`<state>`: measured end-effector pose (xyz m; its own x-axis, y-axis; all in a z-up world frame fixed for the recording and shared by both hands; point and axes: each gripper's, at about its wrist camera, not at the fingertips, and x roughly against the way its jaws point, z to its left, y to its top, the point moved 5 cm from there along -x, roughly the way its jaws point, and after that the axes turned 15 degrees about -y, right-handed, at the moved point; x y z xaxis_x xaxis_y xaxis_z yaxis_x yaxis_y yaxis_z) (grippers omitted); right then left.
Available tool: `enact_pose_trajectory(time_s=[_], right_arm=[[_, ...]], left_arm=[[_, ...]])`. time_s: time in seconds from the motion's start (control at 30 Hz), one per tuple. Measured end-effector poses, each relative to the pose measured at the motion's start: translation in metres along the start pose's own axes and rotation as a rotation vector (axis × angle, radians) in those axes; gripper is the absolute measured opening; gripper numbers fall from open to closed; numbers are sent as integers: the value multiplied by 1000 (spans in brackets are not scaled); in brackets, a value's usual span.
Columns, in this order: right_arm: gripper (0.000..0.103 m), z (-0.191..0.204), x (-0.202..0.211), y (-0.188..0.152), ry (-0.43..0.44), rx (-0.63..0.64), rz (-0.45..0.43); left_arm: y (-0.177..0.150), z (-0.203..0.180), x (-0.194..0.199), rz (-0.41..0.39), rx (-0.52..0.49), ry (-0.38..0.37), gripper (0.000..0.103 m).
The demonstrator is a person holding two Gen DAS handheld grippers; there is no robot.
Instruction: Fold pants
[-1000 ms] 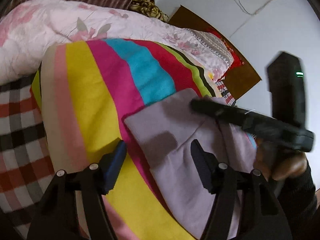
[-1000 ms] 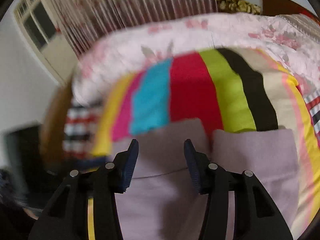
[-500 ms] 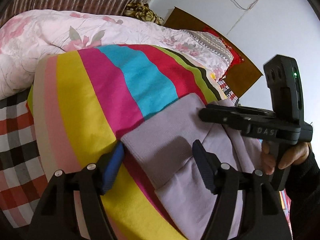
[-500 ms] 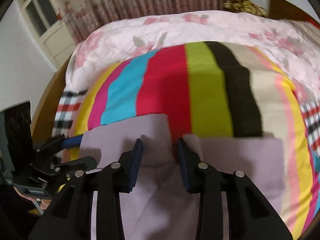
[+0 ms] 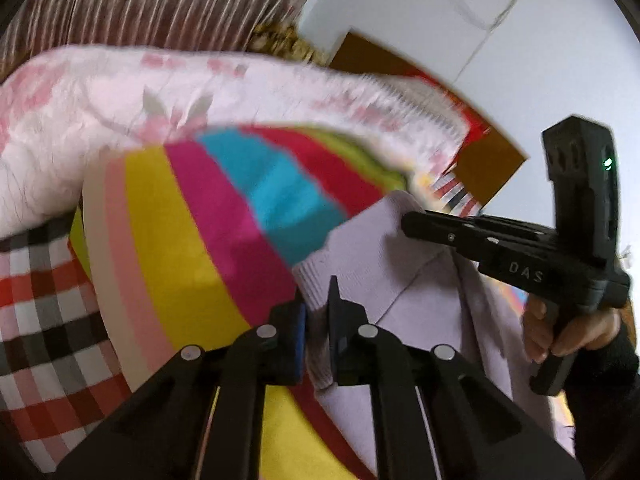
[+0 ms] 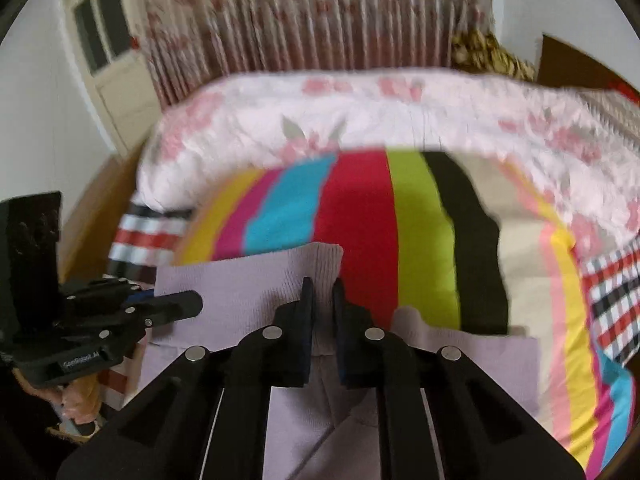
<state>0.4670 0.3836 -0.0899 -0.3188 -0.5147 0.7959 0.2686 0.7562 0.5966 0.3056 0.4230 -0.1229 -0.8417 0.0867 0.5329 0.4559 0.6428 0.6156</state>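
Observation:
Pale lilac knit pants lie on a striped, many-coloured blanket. My left gripper is shut on the ribbed edge at the left corner of one pant leg. My right gripper is shut on the other corner of the same ribbed edge. The second pant leg lies flat to the right. Each gripper shows in the other's view: the right gripper, the left gripper.
A pink floral quilt is bunched along the far side of the bed. A checked sheet shows beside the blanket. A striped curtain, a door and a wooden headboard stand behind.
Both grippers have closed on the ribbed edge of the left pant leg. That edge now stands lifted off the blanket.

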Motion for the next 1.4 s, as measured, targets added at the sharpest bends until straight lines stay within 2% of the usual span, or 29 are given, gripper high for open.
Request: enact_pose_trajectory(time_s=[0.07, 0.1, 0.13, 0.17, 0.2, 0.23, 0.27, 0.3, 0.33, 0.4, 0.47, 0.57, 0.63, 0.73, 0.8, 0.83, 0.87, 0.97, 1.07, 1.13, 1.2, 1.23, 1.3, 1.33, 1.4], right_arm=[[12, 0, -19, -9, -29, -4, 35], [14, 0, -21, -11, -28, -22, 21], [18, -4, -18, -12, -23, -62, 5], [24, -7, -12, -13, -16, -89, -2], [28, -12, -4, -13, -9, -117, -13], [31, -19, 11, -15, 4, -153, -46], [33, -26, 27, -18, 15, -180, -80], [33, -33, 40, -23, 6, -193, -101], [33, -38, 51, -30, -31, -190, -108], [33, -38, 63, -45, -55, -171, -90], [33, -27, 64, -60, -81, -126, -47], [33, -2, 53, -76, -147, -17, 14], [33, 7, 42, -81, -218, 39, 45], [32, 12, 36, -83, -298, 97, 45], [7, 14, 39, -83, -308, 115, 24], [7, 13, 43, -83, -313, 112, 5], [7, 11, 51, -81, -313, 95, -24], [7, 10, 85, -68, -237, 14, -143], [7, 33, 116, -47, -88, 12, -228], [7, 59, 110, -41, -40, 76, -208], [7, 79, 76, -49, -44, 154, -111], [9, 84, 60, -55, -37, 164, -65], [31, 89, 35, -68, -6, 166, 9], [37, 89, 30, -74, 26, 149, 19], [66, 82, 43, -74, 134, 72, -14]], left_arm=[[-8, 10, -16, 29, 13, 36, 10], [-11, 11, -16, 22, 7, 43, 10], [-11, 9, -13, 16, -4, 60, 16], [-9, 10, -9, 6, -4, 83, 25], [-8, 13, -4, -12, 5, 117, 30], [-5, 17, 8, -52, 16, 183, 41], [-4, 20, 18, -80, 19, 228, 57], [-1, 20, 32, -124, 19, 258, 64], [-1, 18, 40, -145, 16, 252, 68], [-2, 8, 50, -153, 13, 181, 71], [-6, -8, 49, -134, 5, 81, 78], [-20, -35, 38, -61, -49, -36, 81], [-29, -47, 31, -19, -80, -58, 81], [-43, -55, 31, 11, -81, -84, 82], [-49, -54, 34, 14, -71, -97, 85], [-50, -52, 36, 16, -66, -103, 85], [-51, -49, 38, 18, -61, -108, 85], [-45, -42, 49, 1, -24, -144, 85], [-36, -32, 69, -67, 37, -184, 86], [-33, -26, 75, -84, 55, -175, 86], [-33, -19, 73, -73, 76, -154, 86], [-35, -14, 70, -60, 90, -158, 86], [-39, -7, 63, -29, 108, -155, 86], [-41, -5, 60, -12, 114, -147, 86], [-42, -3, 61, -14, 111, -159, 86]])
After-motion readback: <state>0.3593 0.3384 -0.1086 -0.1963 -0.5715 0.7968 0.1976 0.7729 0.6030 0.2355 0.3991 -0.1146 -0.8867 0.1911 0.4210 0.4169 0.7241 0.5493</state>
